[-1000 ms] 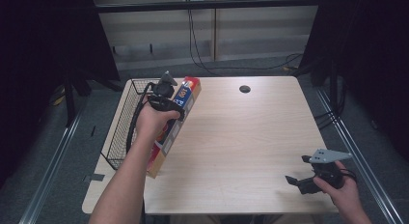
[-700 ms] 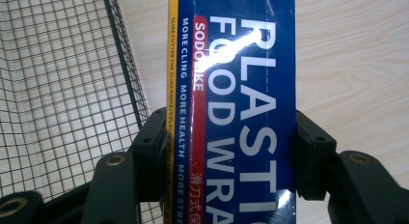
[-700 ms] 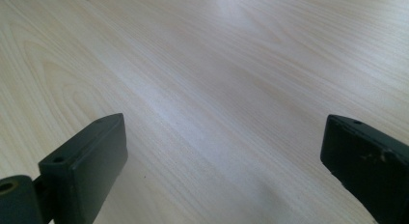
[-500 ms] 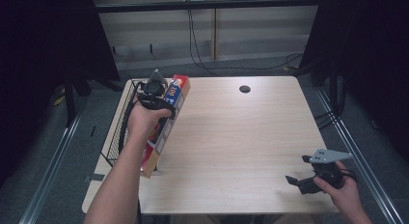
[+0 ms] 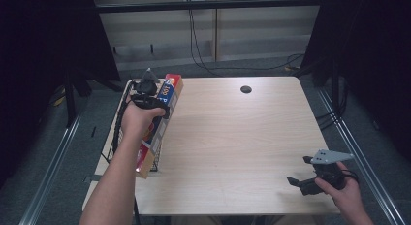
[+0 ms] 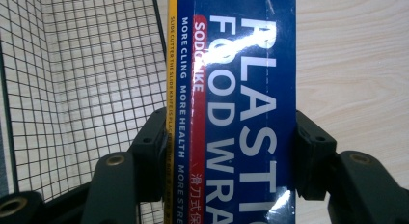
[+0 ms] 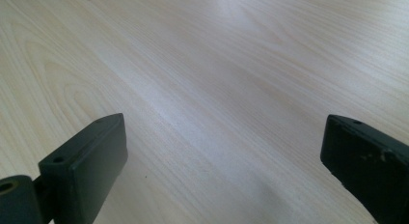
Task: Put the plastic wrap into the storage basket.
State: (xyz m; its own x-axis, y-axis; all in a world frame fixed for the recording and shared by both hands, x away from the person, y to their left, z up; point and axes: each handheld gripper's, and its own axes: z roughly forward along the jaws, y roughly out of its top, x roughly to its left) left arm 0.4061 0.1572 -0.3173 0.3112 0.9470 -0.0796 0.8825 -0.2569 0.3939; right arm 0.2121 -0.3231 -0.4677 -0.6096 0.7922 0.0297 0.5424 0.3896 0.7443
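Note:
A long blue, red and yellow plastic food wrap box (image 5: pixel 162 120) hangs lengthwise over the right rim of a black wire basket (image 5: pixel 122 119) at the table's left edge. My left gripper (image 5: pixel 154 100) is shut on the box near its far end. In the left gripper view both jaws press the sides of the plastic wrap box (image 6: pixel 236 103), with the basket mesh (image 6: pixel 82 84) to its left and bare table to its right. My right gripper (image 5: pixel 300 172) rests open at the near right of the table. Its jaws stand wide apart over bare wood (image 7: pixel 217 103).
The light wooden table (image 5: pixel 232 142) has a round black cable hole (image 5: pixel 245 89) near its far edge. Dark curtains and metal rails flank the table. Cables hang down the back wall.
My left gripper has carried the wrap box to the left, from over the table to above the basket's right rim. The right gripper has stayed in place.

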